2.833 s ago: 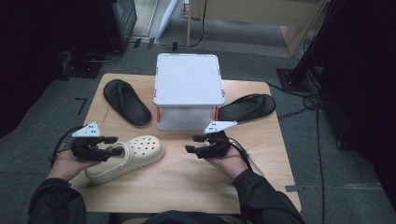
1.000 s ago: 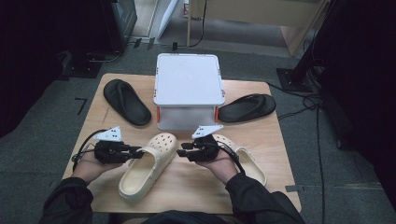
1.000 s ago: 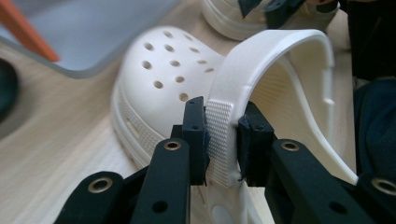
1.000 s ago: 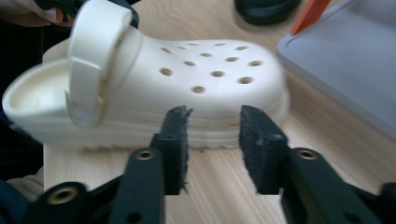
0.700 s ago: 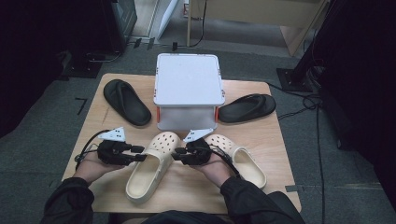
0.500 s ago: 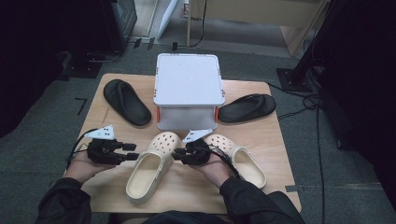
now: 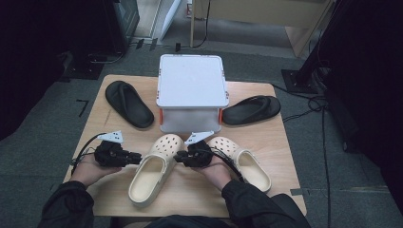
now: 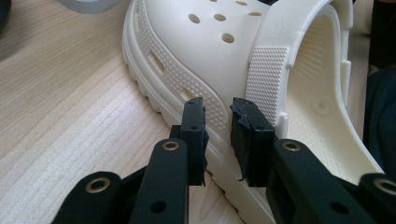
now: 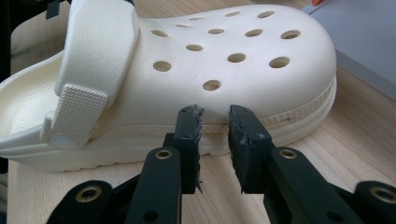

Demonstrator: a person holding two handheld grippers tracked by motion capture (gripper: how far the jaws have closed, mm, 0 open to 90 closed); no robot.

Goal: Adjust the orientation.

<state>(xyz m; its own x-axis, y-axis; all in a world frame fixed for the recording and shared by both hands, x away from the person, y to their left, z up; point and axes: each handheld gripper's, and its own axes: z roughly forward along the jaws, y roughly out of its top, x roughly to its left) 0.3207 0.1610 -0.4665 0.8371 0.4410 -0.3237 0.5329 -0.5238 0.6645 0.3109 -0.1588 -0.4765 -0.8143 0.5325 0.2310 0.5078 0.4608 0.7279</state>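
Note:
Two cream clogs lie side by side at the table's front, toes toward the box: the left clog (image 7: 151,171) and the right clog (image 7: 242,161). My left gripper (image 7: 138,156) points at the left clog's outer side (image 8: 187,42); its jaws have just been closing and stand shut with nothing between them (image 8: 217,135). My right gripper (image 7: 177,158) lies between the two clogs and points at the left clog's other side (image 9: 224,60). Its jaws (image 9: 215,140) stand close together, just short of the sole rim, with nothing gripped.
A white lidded box (image 7: 191,80) stands at the middle back of the wooden table (image 7: 285,142). A black slipper (image 7: 128,103) lies left of it and another black slipper (image 7: 251,109) right of it. The right hand's cable runs over the right clog.
The left clog has swung from lying across the front left to pointing at the box. A second clog now lies at the front right. Both grippers have settled beside the left clog.

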